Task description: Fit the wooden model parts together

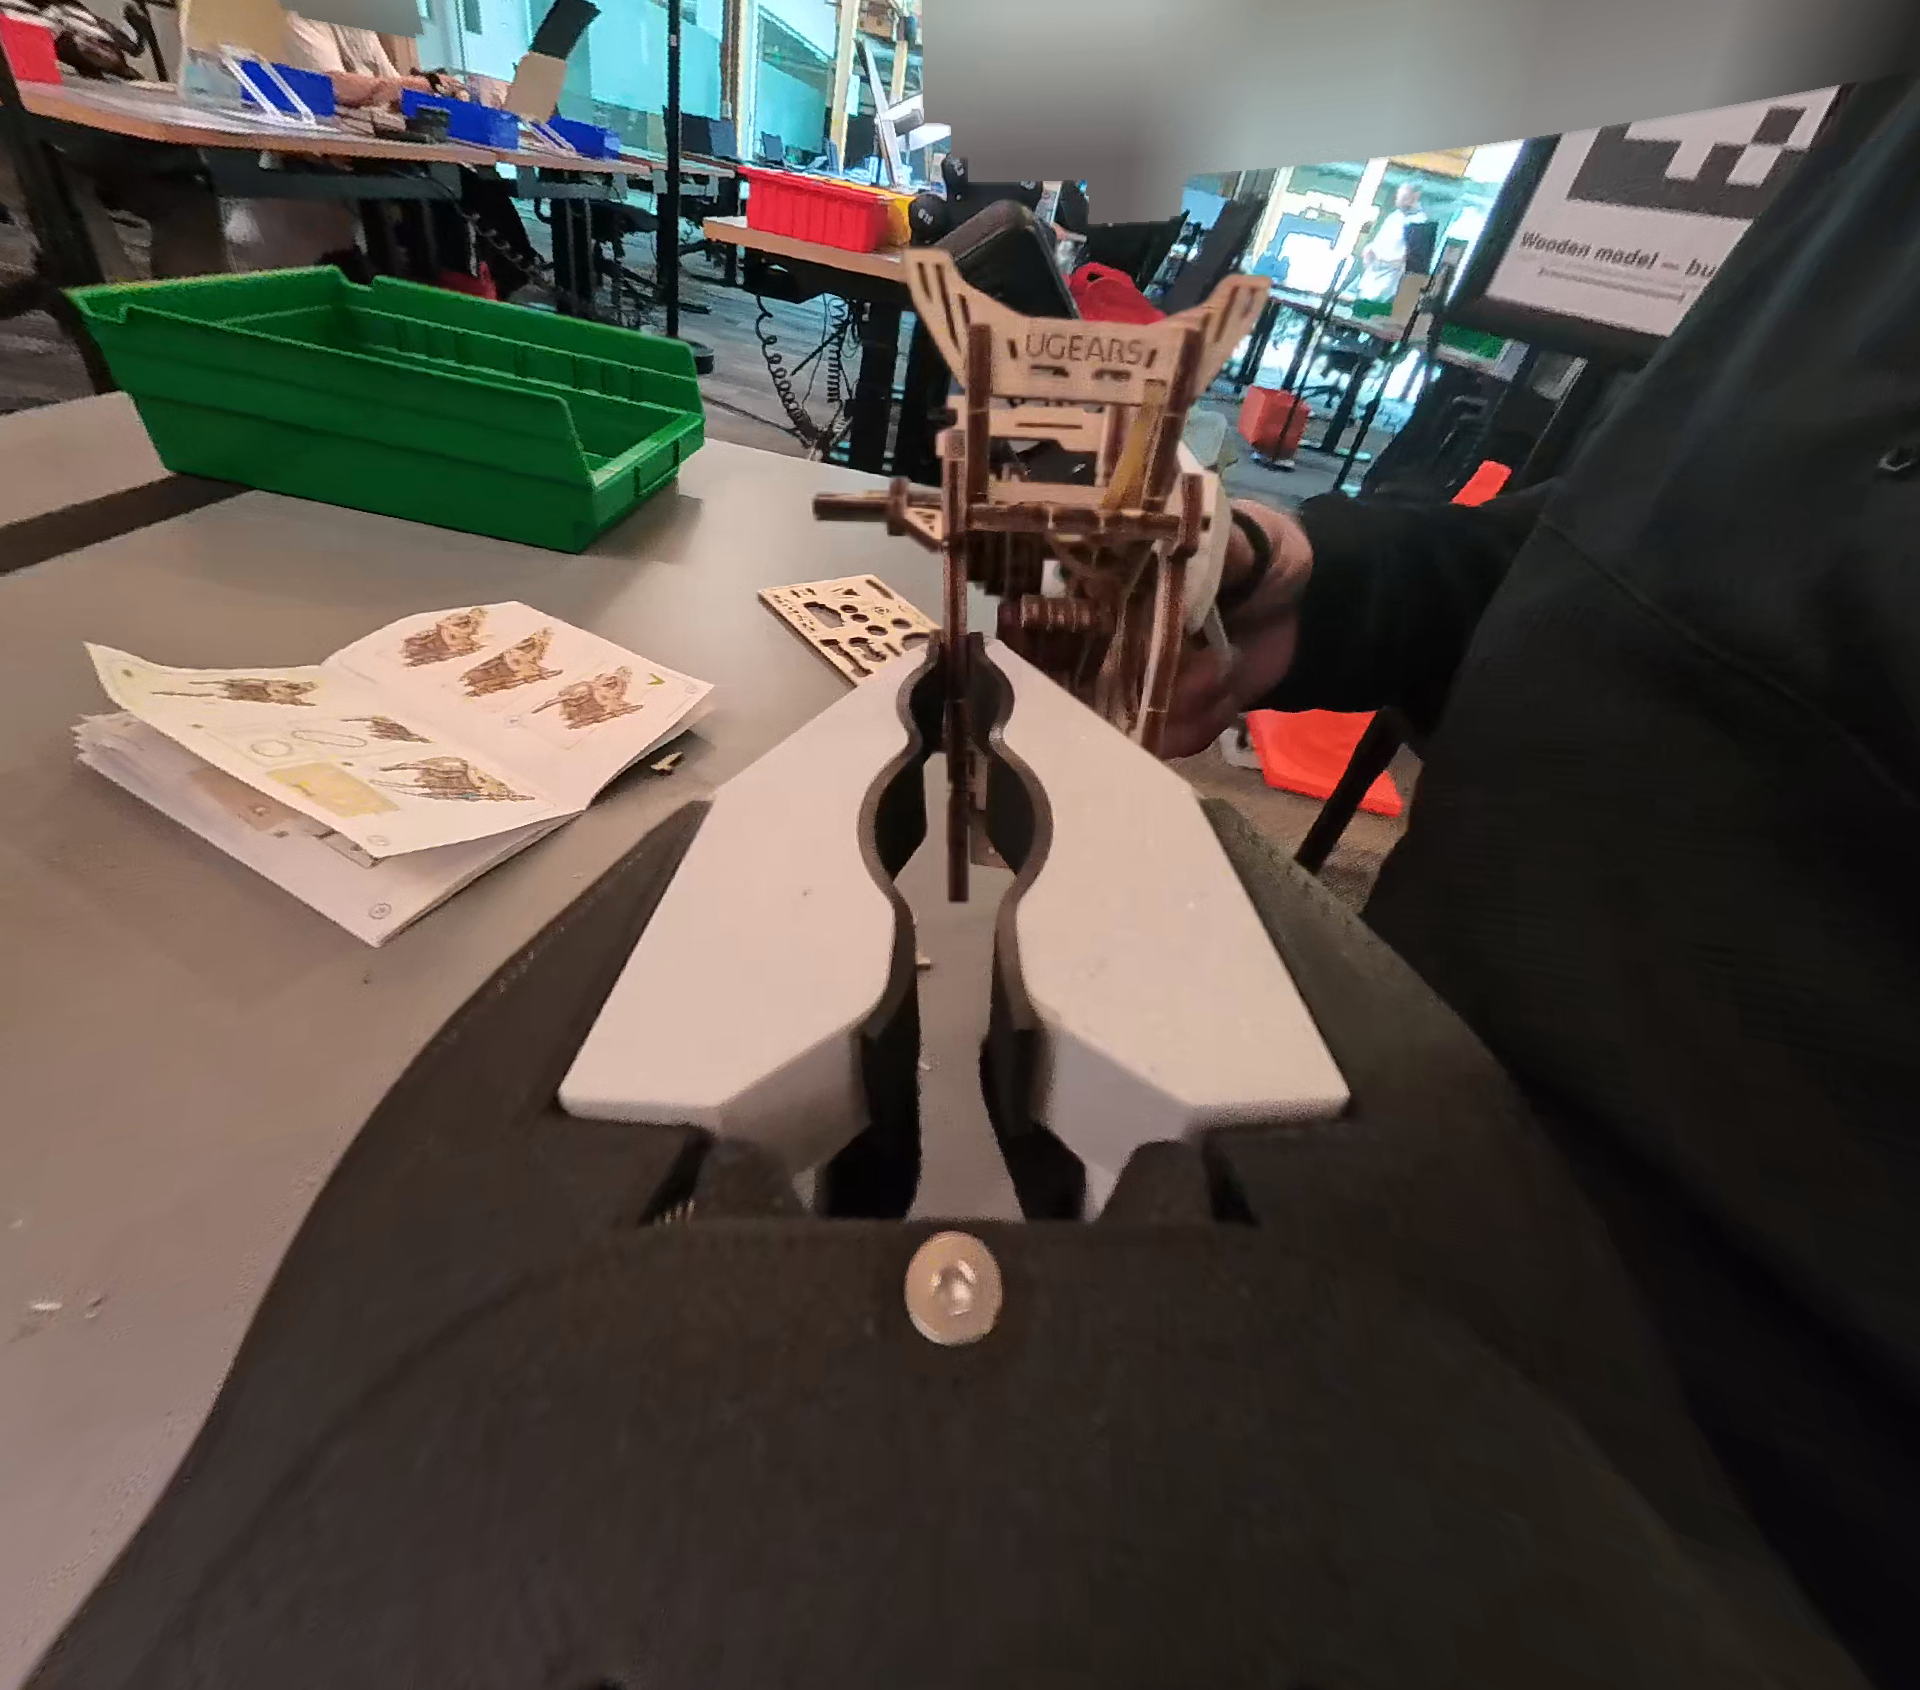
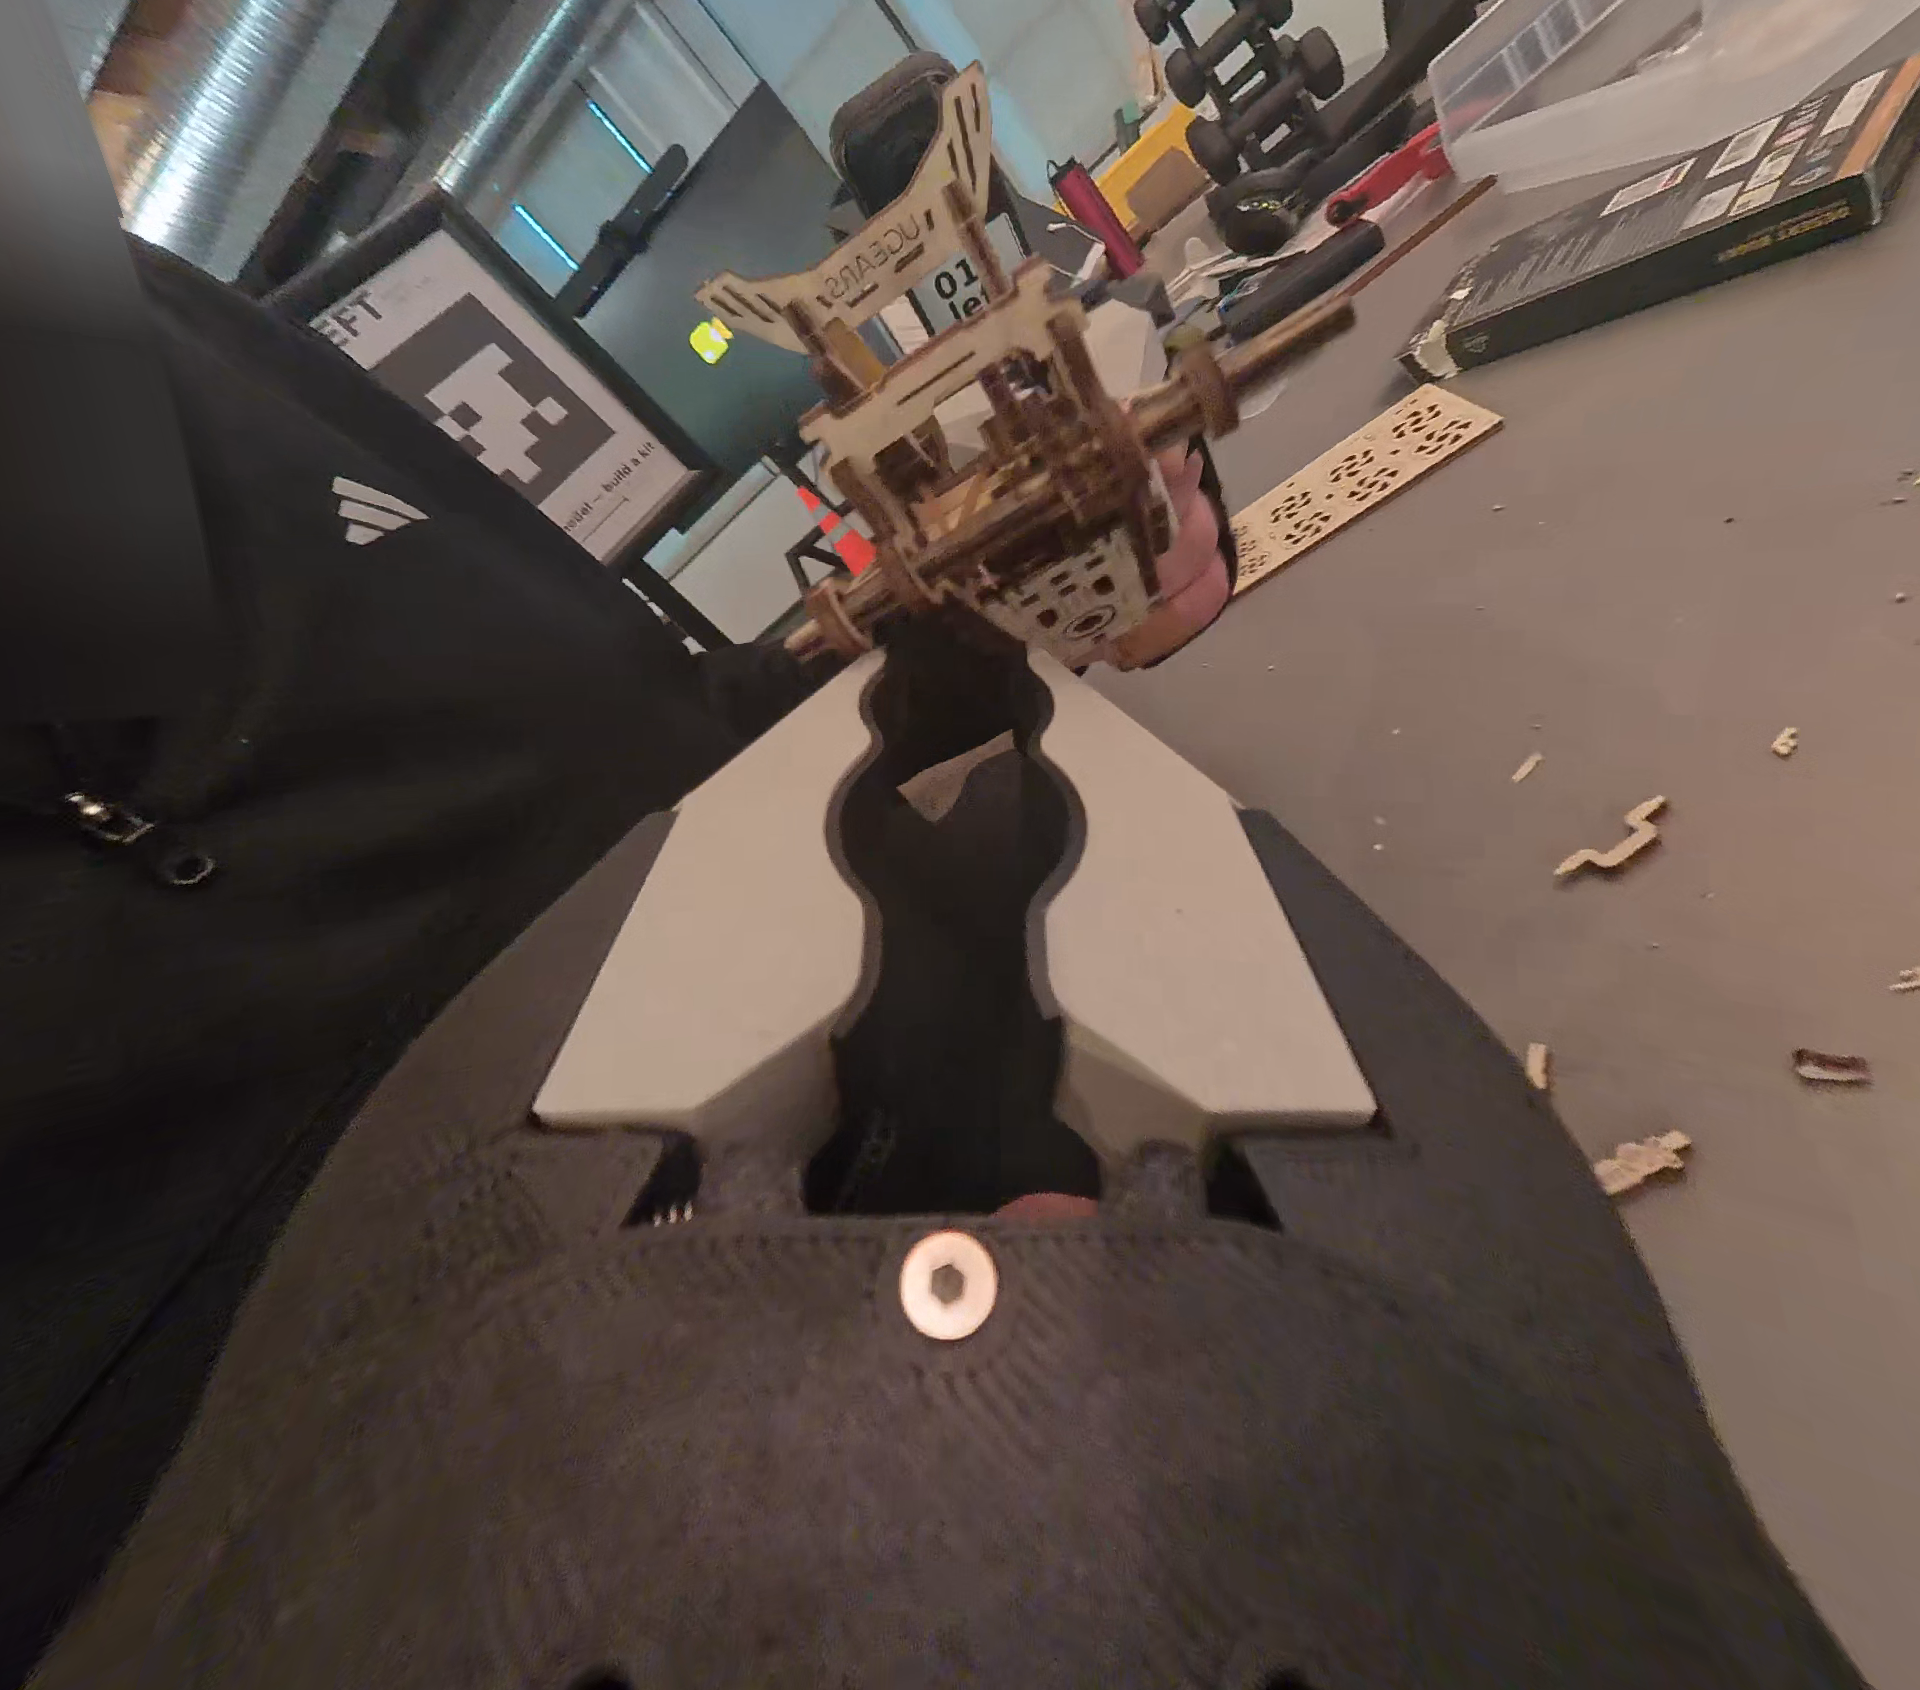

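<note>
The partly built wooden model (image 1: 1070, 435) is held in the air between both grippers. My left gripper (image 1: 956, 664) is shut on a thin dark side plate of the model, which stands upright above the white fingers (image 1: 800, 892). The right gripper's white finger (image 1: 1205, 560) and a hand show at the model's right side. In the right wrist view the model (image 2: 977, 487) is tilted, with an axle sticking out both ways. My right gripper (image 2: 961, 669) is shut on its lower end. The left gripper's black body (image 2: 894, 123) is behind it.
A green bin (image 1: 416, 414), an open instruction booklet (image 1: 395, 747) and a punched wooden sheet (image 1: 852, 622) lie on the grey table. Another wooden sheet (image 2: 1371, 477), a black box (image 2: 1662, 238), a clear bin (image 2: 1714, 30) and wood scraps (image 2: 1610, 851) lie to the right. The person's black jacket (image 2: 260, 653) is close. Spacing between my two grippers at the tips: around 5 cm.
</note>
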A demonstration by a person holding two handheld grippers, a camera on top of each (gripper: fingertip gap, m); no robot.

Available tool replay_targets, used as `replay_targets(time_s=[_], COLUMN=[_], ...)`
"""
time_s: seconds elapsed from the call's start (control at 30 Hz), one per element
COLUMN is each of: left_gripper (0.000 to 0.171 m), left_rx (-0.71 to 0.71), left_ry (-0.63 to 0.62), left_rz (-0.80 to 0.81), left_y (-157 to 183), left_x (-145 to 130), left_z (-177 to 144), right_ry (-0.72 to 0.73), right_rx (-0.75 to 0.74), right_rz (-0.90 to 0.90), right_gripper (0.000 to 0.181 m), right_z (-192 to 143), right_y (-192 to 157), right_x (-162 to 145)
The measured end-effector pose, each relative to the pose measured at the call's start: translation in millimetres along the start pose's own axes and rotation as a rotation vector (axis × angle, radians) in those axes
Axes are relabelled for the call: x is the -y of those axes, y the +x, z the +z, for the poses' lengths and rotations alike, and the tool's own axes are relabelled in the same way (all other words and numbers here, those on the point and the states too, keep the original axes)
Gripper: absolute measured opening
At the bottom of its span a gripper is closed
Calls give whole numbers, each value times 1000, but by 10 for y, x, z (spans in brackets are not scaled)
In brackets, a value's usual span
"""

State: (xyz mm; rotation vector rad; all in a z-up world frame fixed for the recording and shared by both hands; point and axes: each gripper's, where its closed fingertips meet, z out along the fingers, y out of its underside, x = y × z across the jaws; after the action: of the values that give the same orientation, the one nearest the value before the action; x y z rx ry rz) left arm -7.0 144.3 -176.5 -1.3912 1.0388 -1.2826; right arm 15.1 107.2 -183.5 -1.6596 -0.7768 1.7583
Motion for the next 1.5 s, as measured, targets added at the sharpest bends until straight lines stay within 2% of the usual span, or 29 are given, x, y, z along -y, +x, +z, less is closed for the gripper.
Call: replay_targets(time_s=[0.17, 0.27, 0.4, 0.6, 0.73, 0.83, 1.1, 1.17, 1.2, 1.37, 1.5], left_gripper=[0, 0, 0, 0, 1, 0, 0, 0, 0, 0, 0], left_rx=[-49, -80, -105, -83, -98, -102, -135, -130, -124, -128, -147], left_ry=[103, 172, 193, 217, 243, 247, 264, 282, 289, 286, 306], left_rz=[-148, -236, -309, -415, -463, -481, -548, -549, -538, -528, -588], left_y=[-44, -93, -111, -239, -265, -283, -322, -332, -331, -314, -334], left_x=[-31, -36, -92, -145, -156, -175, -179, -172, -167, -175, -172], left_z=[65, 89, 194, 219, 221, 241, 276, 278, 275, 283, 271], right_ry=[34, 3, -48, -13, 31, 33, 36, 35, 28, 32, 63], right_rx=[-86, -187, -235, -196, -156, -146, -168, -156, -179, -196, -194], right_rz=[-66, -116, -147, -126, -100, -87, -92, -91, -86, -95, -98], right_gripper=[21, 32, 45, 27, 8, 6, 10, 17, 32, 31, 33], right_z=[-26, -35, 32, 79, 88, 66, 37, 33, 24, -26, -16], right_y=[122, 275, 374, 398, 420, 467, 515, 497, 532, 561, 569], right_x=[89, 58, -16, -10, 3, -3, 11, 12, 7, 28, 54])
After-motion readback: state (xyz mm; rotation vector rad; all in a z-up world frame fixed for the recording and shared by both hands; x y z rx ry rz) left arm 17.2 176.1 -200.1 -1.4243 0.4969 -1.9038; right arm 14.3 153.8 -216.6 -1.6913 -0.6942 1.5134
